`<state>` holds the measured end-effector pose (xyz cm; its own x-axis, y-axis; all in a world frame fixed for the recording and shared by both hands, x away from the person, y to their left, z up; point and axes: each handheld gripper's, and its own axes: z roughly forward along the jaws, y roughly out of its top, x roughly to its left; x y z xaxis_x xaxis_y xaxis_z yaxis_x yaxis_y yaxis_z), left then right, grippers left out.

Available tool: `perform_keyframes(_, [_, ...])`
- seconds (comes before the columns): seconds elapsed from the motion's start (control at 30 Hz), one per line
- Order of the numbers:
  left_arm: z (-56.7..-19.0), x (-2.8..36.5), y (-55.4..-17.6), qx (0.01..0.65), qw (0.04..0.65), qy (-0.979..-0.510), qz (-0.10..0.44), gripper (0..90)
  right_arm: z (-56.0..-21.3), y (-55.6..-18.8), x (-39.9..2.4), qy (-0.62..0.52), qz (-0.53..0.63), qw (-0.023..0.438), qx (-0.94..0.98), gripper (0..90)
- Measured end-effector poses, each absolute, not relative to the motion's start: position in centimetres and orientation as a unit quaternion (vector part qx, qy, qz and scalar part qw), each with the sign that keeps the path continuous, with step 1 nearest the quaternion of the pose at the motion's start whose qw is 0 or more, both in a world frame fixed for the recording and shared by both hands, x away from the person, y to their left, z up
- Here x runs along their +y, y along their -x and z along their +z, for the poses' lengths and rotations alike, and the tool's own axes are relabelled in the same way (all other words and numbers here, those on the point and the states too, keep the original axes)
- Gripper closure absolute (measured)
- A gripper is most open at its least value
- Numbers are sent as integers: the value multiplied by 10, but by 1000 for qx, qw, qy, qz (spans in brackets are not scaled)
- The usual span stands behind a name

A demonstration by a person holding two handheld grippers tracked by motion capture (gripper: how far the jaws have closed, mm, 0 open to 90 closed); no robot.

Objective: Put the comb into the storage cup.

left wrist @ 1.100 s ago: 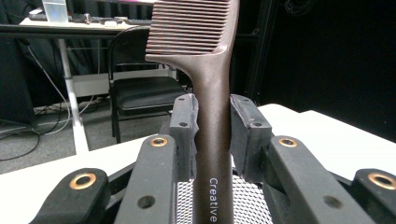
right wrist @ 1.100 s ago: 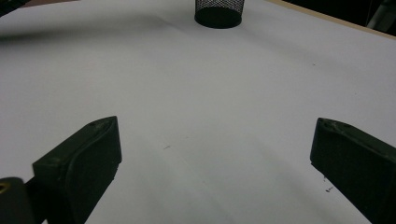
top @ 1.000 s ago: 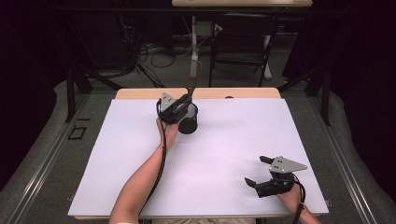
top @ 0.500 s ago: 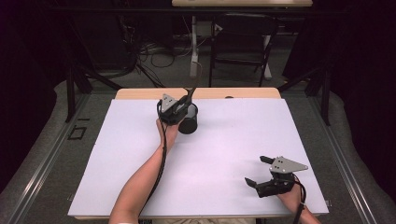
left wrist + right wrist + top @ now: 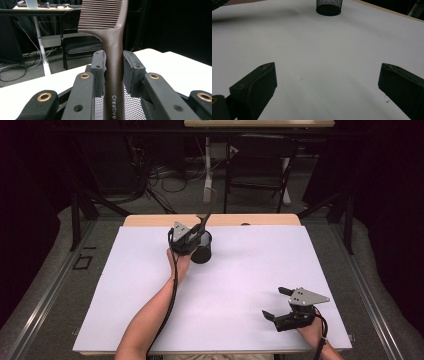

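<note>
A dark brown comb stands upright, teeth up, with my left gripper shut on its handle. Black mesh shows just below the jaws in that view. In the high view the left gripper hovers over a black mesh cup near the far edge of the table, and the comb sticks up above it. My right gripper rests low at the front right, open, with nothing between its jaws. Its own view, with the right gripper in front, looks across the sheet to the mesh cup.
A white sheet covers the tabletop, with a strip of bare wood along the far edge. Beyond the table stand a black chair, a desk leg and floor cables. Metal rails run along both sides.
</note>
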<state>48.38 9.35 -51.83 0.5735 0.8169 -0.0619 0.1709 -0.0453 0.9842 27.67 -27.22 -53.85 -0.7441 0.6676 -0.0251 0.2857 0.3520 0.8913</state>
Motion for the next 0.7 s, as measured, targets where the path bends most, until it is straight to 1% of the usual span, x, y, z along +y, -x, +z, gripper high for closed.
perform_keyframes(0.37, [-525, 92, -482, 374, 574, -672, 279, 723, -539, -277, -273, -298, 484, 198, 798, 18])
perform_keyframes(0.57, [-528, 89, -479, 376, 554, -686, 286, 717, -538, -277, -273, -298, 485, 198, 798, 18])
perform_keyframes(0.6, [-527, 89, -479, 372, 553, -689, 285, 695, -538, -277, -273, -298, 484, 198, 798, 18])
perform_keyframes(0.7, [-523, 90, -474, 359, 558, -691, 286, 549, -538, -277, -273, -297, 484, 198, 799, 18])
